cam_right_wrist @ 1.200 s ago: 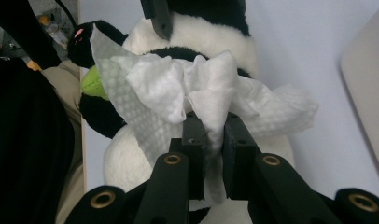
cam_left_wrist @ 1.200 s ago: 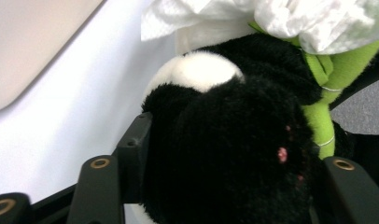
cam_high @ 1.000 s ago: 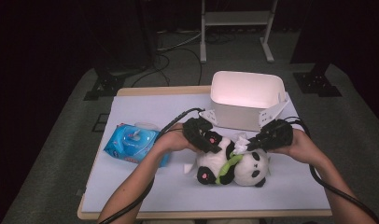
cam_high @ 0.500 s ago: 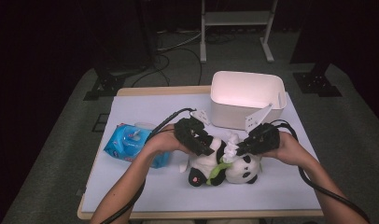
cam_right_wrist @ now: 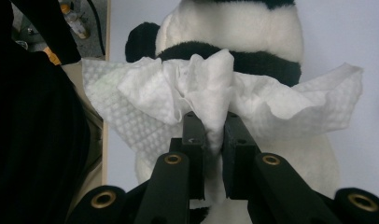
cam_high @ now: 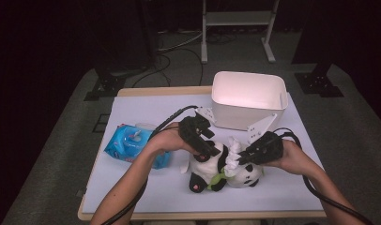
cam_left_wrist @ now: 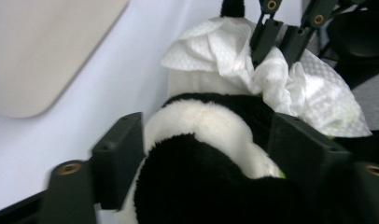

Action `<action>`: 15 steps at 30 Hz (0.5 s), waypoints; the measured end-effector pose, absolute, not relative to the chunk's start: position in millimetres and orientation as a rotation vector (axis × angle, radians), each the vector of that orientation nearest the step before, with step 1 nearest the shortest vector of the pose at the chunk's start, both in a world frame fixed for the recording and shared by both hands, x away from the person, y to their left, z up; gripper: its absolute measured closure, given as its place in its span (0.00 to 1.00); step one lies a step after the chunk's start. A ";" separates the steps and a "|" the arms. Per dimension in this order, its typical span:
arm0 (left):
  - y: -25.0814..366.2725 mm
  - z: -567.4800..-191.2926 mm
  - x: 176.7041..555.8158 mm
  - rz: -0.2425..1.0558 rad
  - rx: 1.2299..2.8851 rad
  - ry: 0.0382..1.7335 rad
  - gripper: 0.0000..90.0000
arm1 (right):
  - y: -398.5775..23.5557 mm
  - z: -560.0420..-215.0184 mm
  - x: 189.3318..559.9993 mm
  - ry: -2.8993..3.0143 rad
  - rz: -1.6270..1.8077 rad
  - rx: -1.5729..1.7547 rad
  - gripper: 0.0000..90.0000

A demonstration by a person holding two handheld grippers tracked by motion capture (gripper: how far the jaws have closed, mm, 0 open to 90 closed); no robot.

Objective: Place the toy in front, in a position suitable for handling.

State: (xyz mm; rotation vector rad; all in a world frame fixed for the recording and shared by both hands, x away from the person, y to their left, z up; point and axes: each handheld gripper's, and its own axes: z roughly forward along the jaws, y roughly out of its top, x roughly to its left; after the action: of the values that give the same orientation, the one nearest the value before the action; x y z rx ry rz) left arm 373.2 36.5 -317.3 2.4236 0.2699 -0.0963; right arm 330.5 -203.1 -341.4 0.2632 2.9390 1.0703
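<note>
A black-and-white panda plush [cam_high: 202, 168] lies on the white table near its front edge. My left gripper [cam_high: 210, 152] straddles its body; in the left gripper view the panda [cam_left_wrist: 201, 126] fills the gap and touches both jaws, which have just been closing. My right gripper [cam_high: 239, 159] is shut on a crumpled white wipe [cam_high: 232, 152] and holds it against the plush. The right gripper view shows the wipe [cam_right_wrist: 211, 84] pinched between the tips of my right gripper [cam_right_wrist: 212, 126], spread over the panda [cam_right_wrist: 243, 28]. The left gripper view has that wipe [cam_left_wrist: 313, 93] and the right gripper [cam_left_wrist: 278, 39] farther off.
A white plastic bin [cam_high: 245, 117] stands open at the back right of the table [cam_high: 146, 112]. A blue pack of wipes [cam_high: 132, 143] lies to the left, beside the left forearm. Dark floor, cables and stand legs surround the table.
The right gripper has slid left and nearer the front edge with the wipe over the panda. The panda has shifted slightly left. The left hand has stayed on the plush.
</note>
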 end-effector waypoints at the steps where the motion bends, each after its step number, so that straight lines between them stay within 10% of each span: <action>1: 37.0 -318.6 373.2 -0.109 2.433 0.281 0.34 | -203.1 -341.2 329.4 2.940 1.070 0.268 0.90; 15: 42.0 -328.5 360.9 -0.119 2.449 0.253 0.36 | -195.1 -317.3 331.5 2.892 1.030 0.209 0.90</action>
State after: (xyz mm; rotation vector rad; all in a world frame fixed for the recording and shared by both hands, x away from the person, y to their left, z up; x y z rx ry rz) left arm 360.9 42.0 -328.5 2.4491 0.2526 -0.1186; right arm 331.5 -195.1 -317.3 0.2092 2.8922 1.0302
